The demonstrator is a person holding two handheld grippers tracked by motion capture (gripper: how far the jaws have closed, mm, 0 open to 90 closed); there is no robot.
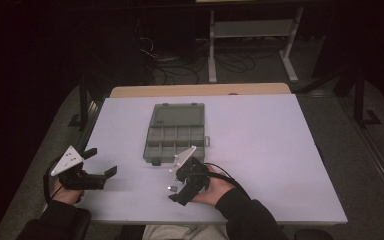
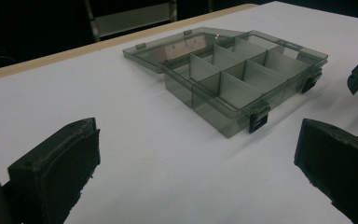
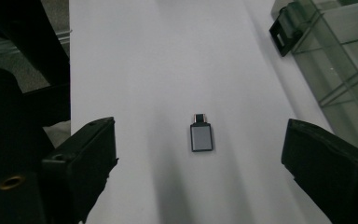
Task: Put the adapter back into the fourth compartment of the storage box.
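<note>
right gripper [image 1: 176,192] sits low over the near part of the bench [image 1: 260,150], jaws spread wide with nothing pinched. in the right gripper view a small grey adapter [image 3: 201,137] lies flat on the bench between the two jaws, touching neither, with bare white surface on both sides of it. in the high view the adapter [image 1: 170,188] lies just beside the gripper tips, near the front edge of the bench.

left gripper [image 1: 102,167] is held near the front left corner of the bench, jaws apart and empty; the left gripper view shows only bench between them.

clear compartment box [image 1: 175,142] lies mid-bench, lid [image 1: 177,114] folded open and flat away from the person, black latches [image 2: 258,119] on its near wall. its near edge is close to the right gripper; the latch corner shows at the upper right of the right gripper view.

open room: wide bare bench to the right of the box and along the far edge; a smaller bare strip between the two grippers. bench's front edge lies just beneath both hands.
</note>
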